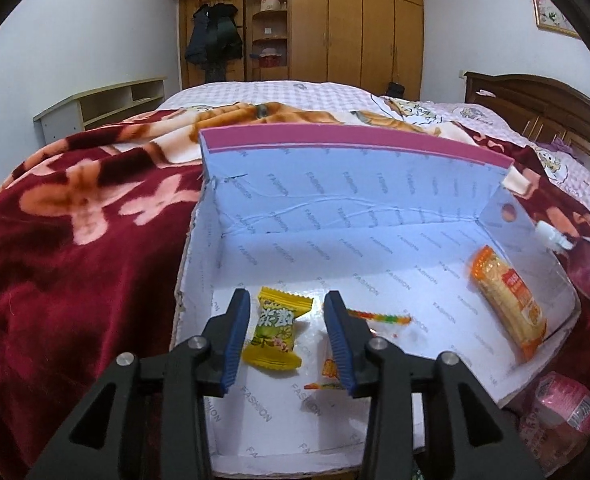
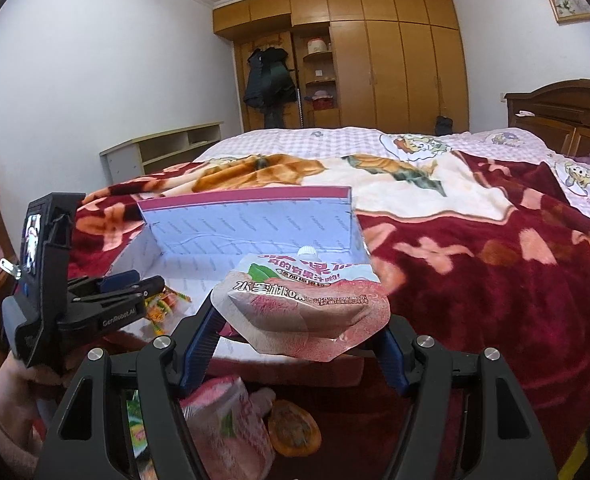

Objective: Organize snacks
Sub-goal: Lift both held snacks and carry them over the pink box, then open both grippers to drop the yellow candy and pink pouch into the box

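Someone's bedroom at home: big bed (image 2: 475, 216) with a red floral blanket (image 2: 495, 280), wooden wardrobe (image 2: 395, 68) across the back wall, coats (image 2: 269, 80) hanging up, wooden headboard (image 2: 567, 116)

White walls, wood wardrobe (image 2: 379, 60) at back, bed (image 2: 495, 208) w/ red blanket (image 1: 75, 240).

Left gripper (image 1: 287, 322) fingers parted, empty; right gripper (image 2: 299, 344) fingers clamped wide, angled downward.

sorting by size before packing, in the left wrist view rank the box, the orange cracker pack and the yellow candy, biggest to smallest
1. box
2. orange cracker pack
3. yellow candy, though it lies nearer the camera, so the gap may be wider than it looks.
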Demonstrator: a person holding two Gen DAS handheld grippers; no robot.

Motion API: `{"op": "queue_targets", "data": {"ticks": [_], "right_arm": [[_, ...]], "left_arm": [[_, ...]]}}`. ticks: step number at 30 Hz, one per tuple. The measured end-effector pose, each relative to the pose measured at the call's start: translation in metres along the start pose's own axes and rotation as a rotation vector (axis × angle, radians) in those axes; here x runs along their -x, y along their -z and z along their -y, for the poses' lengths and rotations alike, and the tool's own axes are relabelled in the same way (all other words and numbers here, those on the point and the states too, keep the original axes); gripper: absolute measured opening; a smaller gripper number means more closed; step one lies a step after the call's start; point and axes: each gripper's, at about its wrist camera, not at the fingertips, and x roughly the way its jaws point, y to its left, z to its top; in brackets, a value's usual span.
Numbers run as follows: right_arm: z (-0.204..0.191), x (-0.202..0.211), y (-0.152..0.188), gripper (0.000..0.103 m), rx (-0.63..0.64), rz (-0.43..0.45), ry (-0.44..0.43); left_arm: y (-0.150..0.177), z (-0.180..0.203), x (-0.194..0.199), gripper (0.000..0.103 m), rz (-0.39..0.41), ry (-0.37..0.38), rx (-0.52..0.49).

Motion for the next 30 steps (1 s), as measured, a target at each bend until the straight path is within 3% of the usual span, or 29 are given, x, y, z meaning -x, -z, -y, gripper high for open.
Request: {"op": "queue_targets", "data": {"ticks": [14, 30], "right_arm": [[-0.005, -0.069, -0.02, 0.07, 0.002, -0.085, -0.052], [0.002, -0.081, -0.019, 0.072, -0.024, -0.131, -0.019]], "left_arm": [[-0.001, -0.001, -0.005, 0.043, -0.004, -0.018, -0.003], [-0.001, 0.004, -0.004, 0.049, -0.013, -0.021, -0.009]]}}
